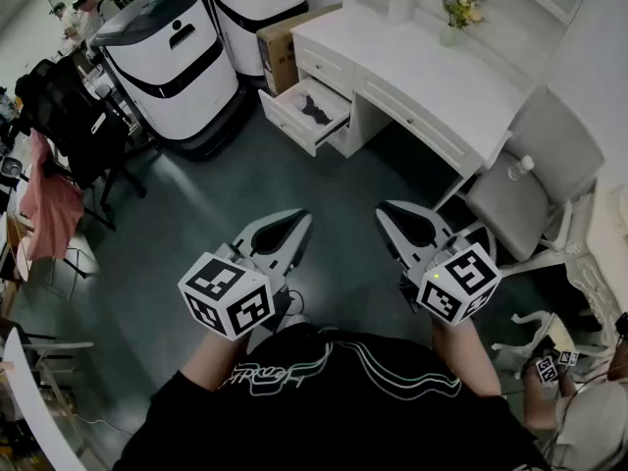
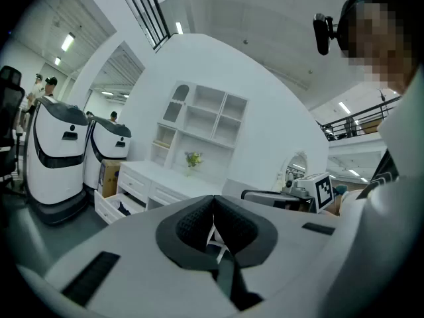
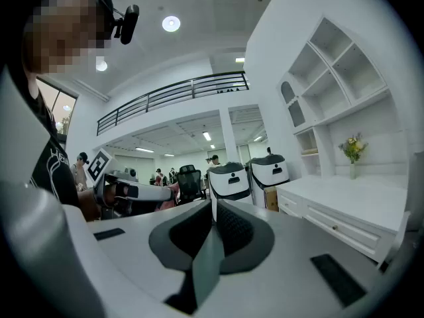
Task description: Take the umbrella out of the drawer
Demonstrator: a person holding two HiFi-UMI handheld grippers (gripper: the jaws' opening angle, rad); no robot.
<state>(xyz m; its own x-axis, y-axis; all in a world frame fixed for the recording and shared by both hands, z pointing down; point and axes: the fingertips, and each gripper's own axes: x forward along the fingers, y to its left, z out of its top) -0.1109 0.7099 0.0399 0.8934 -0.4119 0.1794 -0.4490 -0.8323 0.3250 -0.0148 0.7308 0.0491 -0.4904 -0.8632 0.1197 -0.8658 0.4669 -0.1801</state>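
Clenched empty, left claw [image 1: 299, 220] and right claw [image 1: 385, 210] hover well short of the open drawer [image 1: 287, 126]. Inside it, the umbrella [image 1: 316, 109] apparently lies untouched.

The right gripper [image 3: 213, 204] has its jaws pressed together, with nothing between them. It is left of a white desk [image 3: 358, 207]. Flowers [image 3: 352, 150] stand on the desk, and two white robots [image 3: 228, 179] stand beyond its left end.

Bare floor [image 1: 334, 189] lies before the open drawer [image 1: 287, 124]; a white machine [image 1: 167, 62] stands left of it, a chair [image 1: 535, 180] right.
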